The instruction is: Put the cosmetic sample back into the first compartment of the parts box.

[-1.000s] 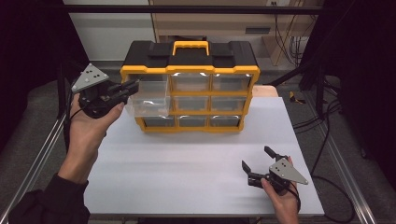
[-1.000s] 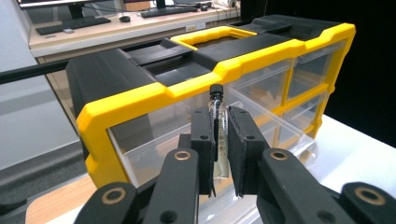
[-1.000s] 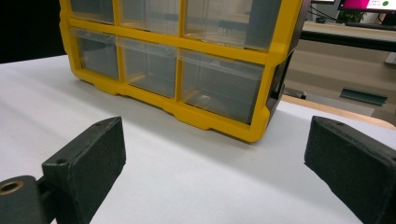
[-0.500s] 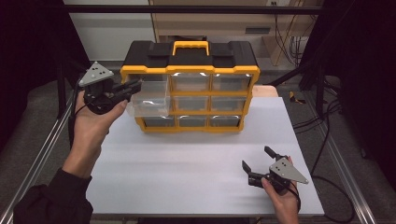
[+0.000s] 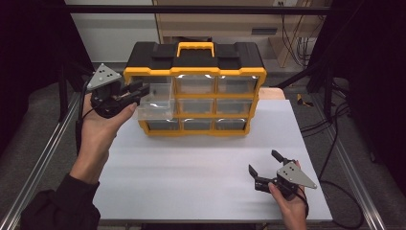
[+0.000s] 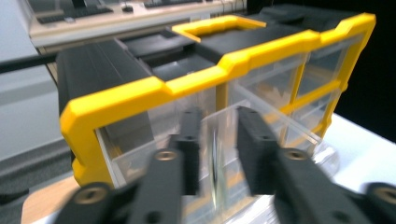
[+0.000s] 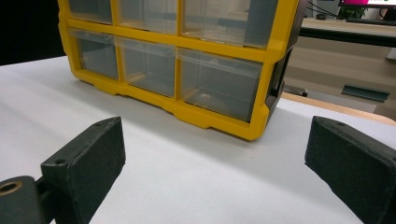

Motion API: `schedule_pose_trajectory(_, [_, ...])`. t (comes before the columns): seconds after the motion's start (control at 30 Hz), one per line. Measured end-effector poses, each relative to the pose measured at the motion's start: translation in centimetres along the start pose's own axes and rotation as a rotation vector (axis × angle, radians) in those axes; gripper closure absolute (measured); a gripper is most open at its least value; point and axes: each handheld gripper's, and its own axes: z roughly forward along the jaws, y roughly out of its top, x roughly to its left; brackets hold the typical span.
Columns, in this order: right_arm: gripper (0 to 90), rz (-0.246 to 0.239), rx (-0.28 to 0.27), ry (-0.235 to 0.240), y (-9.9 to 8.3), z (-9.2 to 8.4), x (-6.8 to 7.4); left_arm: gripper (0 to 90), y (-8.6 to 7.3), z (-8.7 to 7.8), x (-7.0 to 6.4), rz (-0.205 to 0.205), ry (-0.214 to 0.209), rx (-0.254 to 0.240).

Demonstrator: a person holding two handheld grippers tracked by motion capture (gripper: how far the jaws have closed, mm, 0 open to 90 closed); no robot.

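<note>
A black and yellow organizer box with clear drawers stands at the back of the white table. In its left column one clear drawer stands pulled out. My left gripper is at that drawer; its jaws have just been opening. In the left gripper view, the left gripper has the drawer's thin clear wall between its jaws, with a gap on each side. My right gripper rests open near the table's front right. In the right gripper view, the right gripper faces the box with nothing between its jaws.
Metal rails run along both sides of the table. Behind the box are a wooden bench and hanging cables. White tabletop lies between the box and my right gripper.
The left gripper has edged a little right toward the box and its jaws have parted. The pulled-out drawer and the right gripper have kept still.
</note>
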Motion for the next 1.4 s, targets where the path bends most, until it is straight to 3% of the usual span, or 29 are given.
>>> schedule_pose_trajectory(0.13, [4.9,-0.002,-0.001,-0.002,0.0,-0.1,0.0,46.1,-0.3,-0.6,-0.8,0.022,0.019,-0.034])
schedule_pose_trajectory(0.27, [4.9,-0.003,0.000,-0.004,0.0,-0.1,-0.1,35.1,-1.1,-0.9,-1.4,0.042,0.037,-0.063])
schedule_pose_trajectory(0.57, [4.8,-0.004,-0.001,-0.007,0.0,-0.1,-0.1,18.3,-2.1,-1.9,-1.3,-0.005,0.075,-0.119])
schedule_pose_trajectory(0.73, [4.8,-0.004,-0.001,-0.005,0.0,-0.1,0.0,13.7,-3.1,-2.5,-1.6,-0.036,0.089,-0.141])
schedule_pose_trajectory(0.93, [4.7,-0.004,0.002,-0.004,0.0,0.0,0.0,10.0,-4.5,-2.7,-2.1,-0.040,0.096,-0.149])
schedule_pose_trajectory(1.17, [4.7,-0.005,0.001,-0.005,0.0,-0.1,0.0,9.2,-6.4,-3.5,-2.8,-0.061,0.125,-0.175])
schedule_pose_trajectory(1.4, [4.7,-0.007,0.002,-0.005,0.0,-0.1,0.0,8.9,-7.8,-4.2,-3.3,-0.069,0.121,-0.181])
